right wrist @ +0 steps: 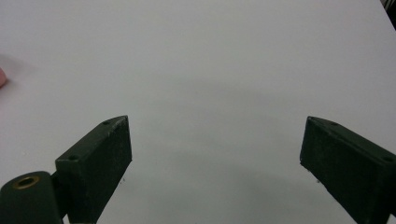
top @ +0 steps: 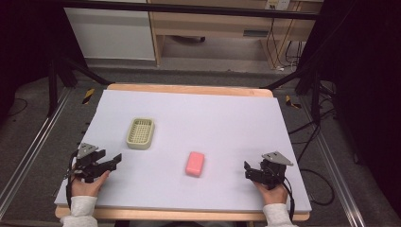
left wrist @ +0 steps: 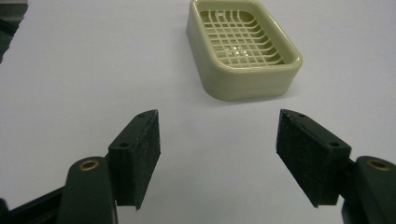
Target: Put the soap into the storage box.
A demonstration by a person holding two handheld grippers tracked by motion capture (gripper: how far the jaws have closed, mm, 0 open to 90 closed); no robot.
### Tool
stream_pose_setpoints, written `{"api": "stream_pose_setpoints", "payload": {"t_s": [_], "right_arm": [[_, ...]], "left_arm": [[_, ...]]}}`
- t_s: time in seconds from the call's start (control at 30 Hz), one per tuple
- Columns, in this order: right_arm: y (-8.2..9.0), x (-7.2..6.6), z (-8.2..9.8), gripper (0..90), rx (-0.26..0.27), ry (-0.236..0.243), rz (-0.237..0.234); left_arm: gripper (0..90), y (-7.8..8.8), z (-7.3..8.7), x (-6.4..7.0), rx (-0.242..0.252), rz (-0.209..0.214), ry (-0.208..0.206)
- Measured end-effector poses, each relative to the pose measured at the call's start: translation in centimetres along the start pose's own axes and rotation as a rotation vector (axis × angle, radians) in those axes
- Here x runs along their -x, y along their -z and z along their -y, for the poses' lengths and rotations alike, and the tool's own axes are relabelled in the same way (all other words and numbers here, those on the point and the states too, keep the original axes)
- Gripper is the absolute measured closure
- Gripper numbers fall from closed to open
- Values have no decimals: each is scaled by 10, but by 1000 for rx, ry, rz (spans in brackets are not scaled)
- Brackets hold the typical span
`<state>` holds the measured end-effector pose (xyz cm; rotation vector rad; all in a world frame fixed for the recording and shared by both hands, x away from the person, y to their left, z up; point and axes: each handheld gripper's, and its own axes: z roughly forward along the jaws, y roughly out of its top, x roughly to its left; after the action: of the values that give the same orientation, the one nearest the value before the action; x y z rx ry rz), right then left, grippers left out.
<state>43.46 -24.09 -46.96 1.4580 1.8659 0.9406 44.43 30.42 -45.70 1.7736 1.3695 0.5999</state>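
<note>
Here, a person is sitting at a counter covered by a pale lavender-white sheet, holding a black gripper in each hand. In the high view, the left gripper is resting near the counter's 8 o'clock corner, its jaws spread apart and pinching nothing, pointing toward 2 o'clock. The left hand is wrapping the handle from below, a light sleeve showing at the wrist. The right gripper is sitting near the 4 o'clock corner, its jaws pointing toward 9 o'clock; in the right gripper view they are standing wide apart over bare sheet, empty. The right hand is gripping it from behind.

A pale green soap dish with a gridded, slotted floor is lying at about 10 o'clock from the counter's centre, empty. In the left gripper view the soap dish is showing ahead of the spread jaws of the left gripper, a little toward 1 o'clock, apart from them. A pink soap bar is lying flat on the sheet at roughly 6 o'clock from the centre, between the two grippers and well apart from the dish. Its edge is just peeking in at 9 o'clock in the right gripper view.
</note>
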Motion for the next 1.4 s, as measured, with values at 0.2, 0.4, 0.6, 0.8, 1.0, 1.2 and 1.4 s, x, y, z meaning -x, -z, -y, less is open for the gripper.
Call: {"api": "stream_pose_setpoints", "payload": {"t_s": [0.2, 0.4, 0.6, 0.8, 1.0, 1.2, 1.4], "right_arm": [[-1, -2, 1, 107, -24, 15, -10], [0, -4, 2, 111, -27, 26, -3], [-1, -5, 2, 110, -29, 27, -4], [-1, -5, 2, 105, -36, 16, -12], [-1, -6, 3, 104, -46, 19, -18], [-1, -7, 4, 104, -43, 32, -16], [-1, -6, 4, 104, -42, 25, -14]], "left_arm": [[302, 0, -1, 11, 2, 18, -14], [299, 1, -3, 20, -3, 39, -48], [294, 1, -6, 32, -5, 63, -79], [285, -2, -6, 42, -20, 84, -96], [282, -5, -7, 54, -28, 107, -117], [277, -9, -8, 66, -35, 125, -148], [272, -11, -10, 79, -43, 143, -171]]}}
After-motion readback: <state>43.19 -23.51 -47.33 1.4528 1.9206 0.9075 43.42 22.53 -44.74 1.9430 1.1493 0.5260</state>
